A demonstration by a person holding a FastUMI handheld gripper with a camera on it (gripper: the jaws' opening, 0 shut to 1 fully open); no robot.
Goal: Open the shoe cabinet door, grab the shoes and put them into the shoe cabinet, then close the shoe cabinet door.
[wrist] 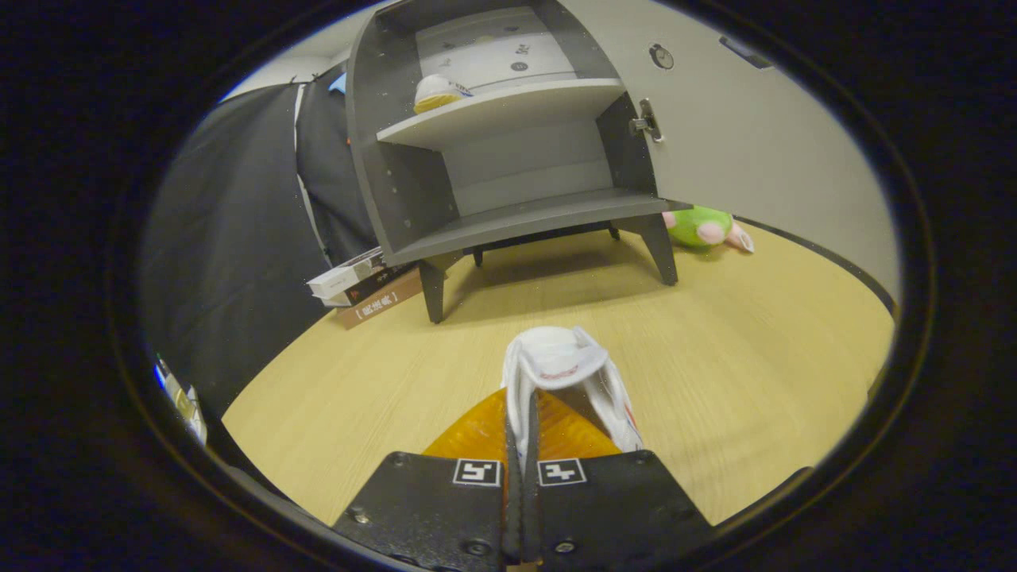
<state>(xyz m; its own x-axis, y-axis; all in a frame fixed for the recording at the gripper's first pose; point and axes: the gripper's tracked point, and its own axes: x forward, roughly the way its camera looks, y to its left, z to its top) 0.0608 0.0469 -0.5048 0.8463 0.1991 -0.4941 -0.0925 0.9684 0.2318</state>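
Observation:
My gripper (520, 445) is shut on a white shoe (566, 373), its fingers pinching the shoe's side wall; the heel points ahead and the orange sole shows beneath. The shoe hangs above the wooden floor. Beyond it stands the grey shoe cabinet (508, 159) on short legs, its door (763, 135) swung open to the right. A second white shoe (438, 92) with a yellowish sole lies on the upper shelf, at its left end. The lower shelf (532, 218) is bare.
A stack of boxes (367, 287) lies on the floor by the cabinet's left front leg. A green plush toy (703, 226) lies by the right leg, below the open door. Black cloth walls the left side.

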